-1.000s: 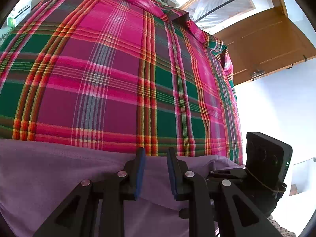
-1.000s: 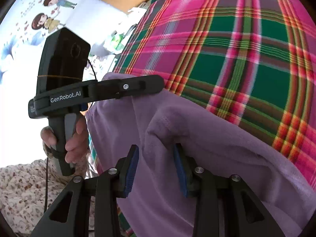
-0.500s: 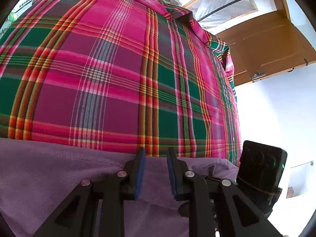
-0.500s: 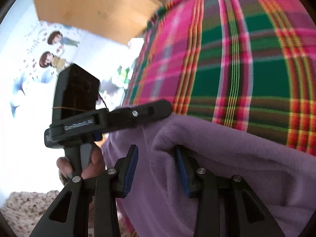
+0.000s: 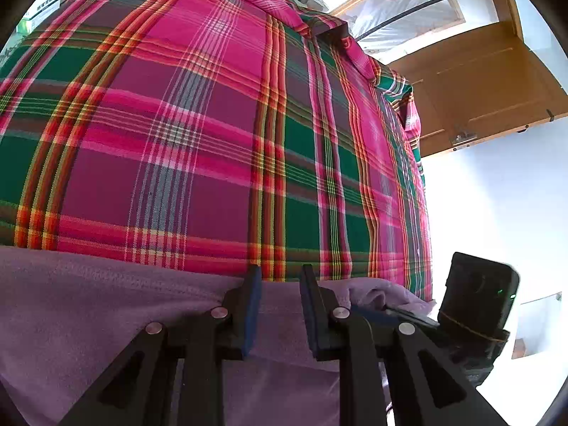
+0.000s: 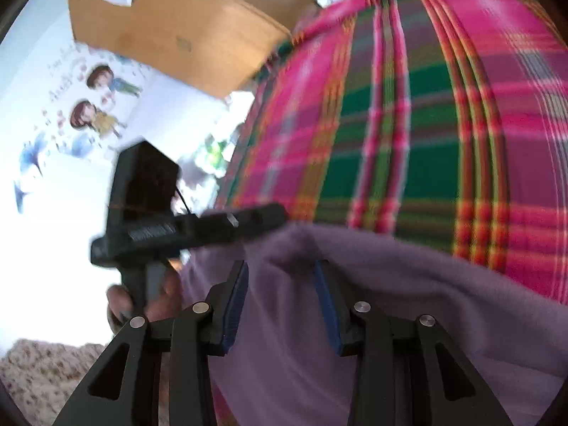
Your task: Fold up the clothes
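Lying across the near edge of a plaid bedspread (image 5: 213,124), the purple garment (image 5: 88,319) fills the foreground of both wrist views. The left gripper (image 5: 280,305) pinches a fold of it between narrowly parted pads, and the right gripper (image 6: 280,301) clamps a thicker bunch (this view is motion-blurred). A hand (image 6: 142,301) holds the left gripper's handle, with a wooden door (image 5: 479,81) beyond the bed.

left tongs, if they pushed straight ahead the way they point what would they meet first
The left tongs already hold the purple garment between their fingers. Straight ahead, past its edge, likely comes the plaid cloth it lies on, though depth is unclear.
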Tool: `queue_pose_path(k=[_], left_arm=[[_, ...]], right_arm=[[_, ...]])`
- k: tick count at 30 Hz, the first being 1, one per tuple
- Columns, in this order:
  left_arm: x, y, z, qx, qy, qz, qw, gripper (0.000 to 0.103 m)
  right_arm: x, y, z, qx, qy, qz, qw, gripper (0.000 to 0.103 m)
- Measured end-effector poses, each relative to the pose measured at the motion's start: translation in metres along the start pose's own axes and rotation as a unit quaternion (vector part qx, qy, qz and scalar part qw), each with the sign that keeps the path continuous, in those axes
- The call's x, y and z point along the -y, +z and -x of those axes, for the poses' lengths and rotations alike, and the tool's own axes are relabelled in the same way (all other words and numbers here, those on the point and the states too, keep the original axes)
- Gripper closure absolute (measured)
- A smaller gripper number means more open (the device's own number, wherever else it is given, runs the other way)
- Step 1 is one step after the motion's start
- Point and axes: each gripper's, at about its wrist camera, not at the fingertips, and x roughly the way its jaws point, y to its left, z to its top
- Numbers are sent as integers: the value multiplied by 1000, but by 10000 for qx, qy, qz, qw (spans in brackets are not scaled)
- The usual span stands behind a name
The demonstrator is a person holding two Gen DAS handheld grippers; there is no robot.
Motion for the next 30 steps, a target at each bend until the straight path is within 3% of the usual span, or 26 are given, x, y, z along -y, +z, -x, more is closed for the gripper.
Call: queue_pose_path(k=[6, 11, 12, 13, 16, 24, 28, 30], left_arm=[[3, -1, -1, -11, 50, -53, 10000, 81], [0, 0, -1, -24, 2, 9, 10000, 81], [0, 0, -1, -24, -1, 11, 10000, 81], [0, 0, -1, -26, -2, 7, 10000, 81], [0, 1, -2, -33, -12, 1, 10000, 81], [-2, 1, -3, -19, -35, 11, 10000, 81], [-2, 2, -3, -13, -32, 20, 10000, 81], [-2, 2, -3, -18, -29, 19, 10000, 81]], right_arm=[[-12, 8, -21, -737, -38, 605, 9954, 62], [-17, 16, -38, -878, 219, 618, 9940, 61], [-16, 17, -39, -839, 284, 564, 9945, 54], [-16, 17, -39, -791, 354, 505, 9950, 48], [-13, 17, -39, -605, 536, 318, 9962, 47], [2, 7, -7, 846, 633, 12, 9944, 47], [-2, 13, -4, 1246, 565, -84, 9906, 47], [0, 14, 4, 1244, 456, -183, 9910, 47]])
